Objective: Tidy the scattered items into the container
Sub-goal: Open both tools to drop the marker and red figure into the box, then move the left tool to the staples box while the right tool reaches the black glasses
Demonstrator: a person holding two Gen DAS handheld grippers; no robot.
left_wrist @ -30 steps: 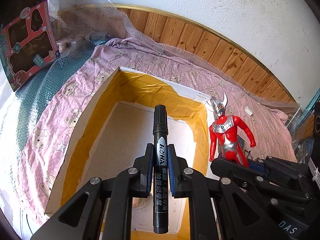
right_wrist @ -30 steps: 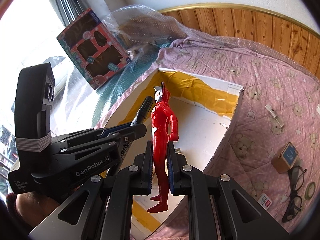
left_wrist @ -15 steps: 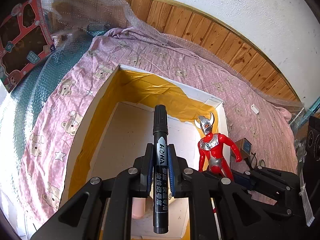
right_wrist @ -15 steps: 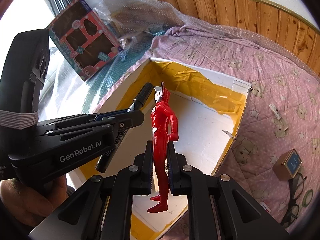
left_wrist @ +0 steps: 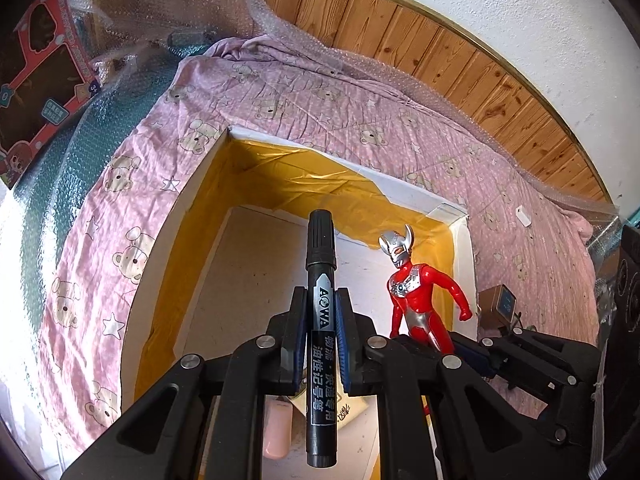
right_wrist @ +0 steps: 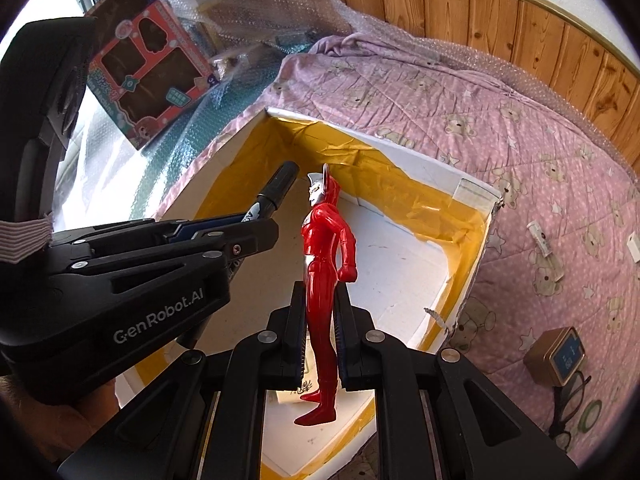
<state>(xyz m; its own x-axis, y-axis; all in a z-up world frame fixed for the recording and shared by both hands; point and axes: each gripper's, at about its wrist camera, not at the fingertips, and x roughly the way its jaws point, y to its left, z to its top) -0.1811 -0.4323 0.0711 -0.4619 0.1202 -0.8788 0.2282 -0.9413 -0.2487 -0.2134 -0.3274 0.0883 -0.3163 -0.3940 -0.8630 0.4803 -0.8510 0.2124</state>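
Left hand-held gripper [left_wrist: 321, 322] pinching a black marker [left_wrist: 320, 280] by its barrel, cap end forward, poised above the open box [left_wrist: 208, 168]. Right hand-held gripper [right_wrist: 320, 332] clamped on the legs of a red figure [right_wrist: 326, 248], upright, also over the box interior, just beside the marker tip. Box lined with yellow tape, white floor mostly bare; a pink item [left_wrist: 276, 432] and a paper card [left_wrist: 352, 408] near the close wall. Small tin [right_wrist: 558, 354], glasses [right_wrist: 568, 412] and tape roll [right_wrist: 590, 420] outside on the pink bedspread [right_wrist: 540, 160], right of the torn box corner.
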